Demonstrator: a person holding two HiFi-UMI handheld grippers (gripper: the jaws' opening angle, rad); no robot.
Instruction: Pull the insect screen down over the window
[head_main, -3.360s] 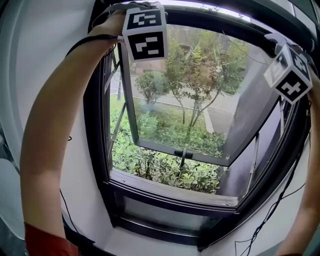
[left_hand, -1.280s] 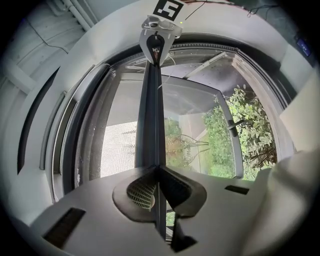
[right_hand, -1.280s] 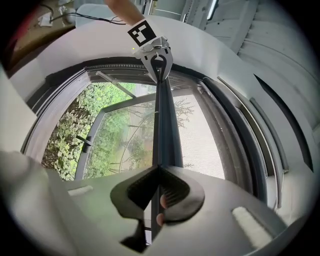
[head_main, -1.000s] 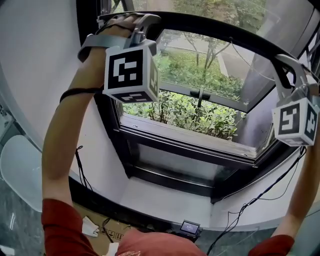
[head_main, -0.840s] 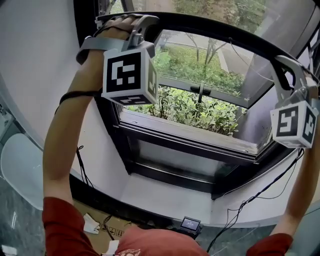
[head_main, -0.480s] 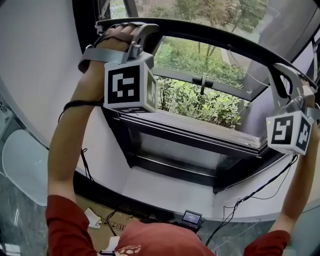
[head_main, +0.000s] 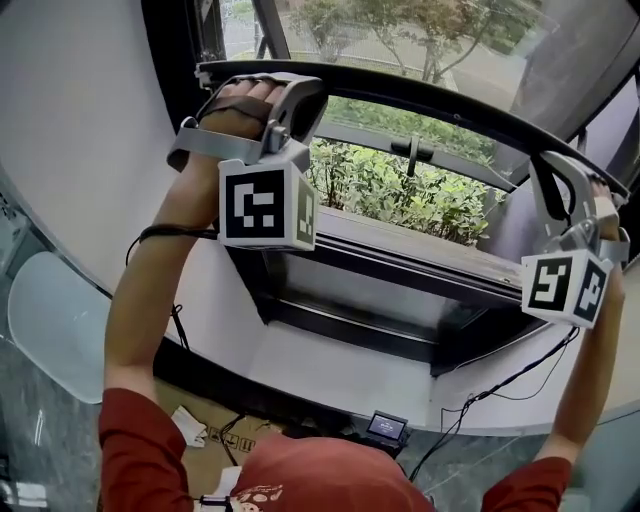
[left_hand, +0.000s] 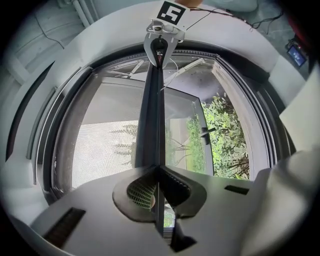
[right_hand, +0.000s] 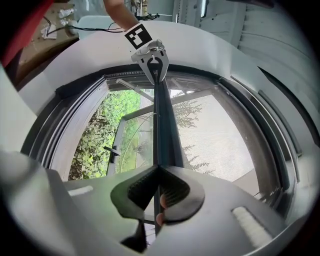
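The insect screen's black pull bar (head_main: 430, 105) crosses the window at a slant in the head view. My left gripper (head_main: 303, 92) is shut on its left end and my right gripper (head_main: 553, 172) is shut on its right end. In the left gripper view the jaws (left_hand: 159, 171) pinch the bar's thin edge, grey mesh (left_hand: 102, 145) hangs on one side, and the other gripper (left_hand: 160, 37) shows at the bar's far end. The right gripper view mirrors this: jaws (right_hand: 158, 171) clamped on the bar (right_hand: 162, 125), mesh (right_hand: 215, 145) to the right.
Below the bar the outward-tilted window sash and its handle (head_main: 413, 152) stand before green shrubs (head_main: 400, 190). The black frame and white sill (head_main: 340, 365) lie underneath. Cables (head_main: 500, 385) trail down to a small lit device (head_main: 386, 428). A white chair (head_main: 50, 325) is at the left.
Both grippers have come down with the pull bar from the top of the frame. The mesh now covers more of the opening, and less of the garden shows beneath the bar.
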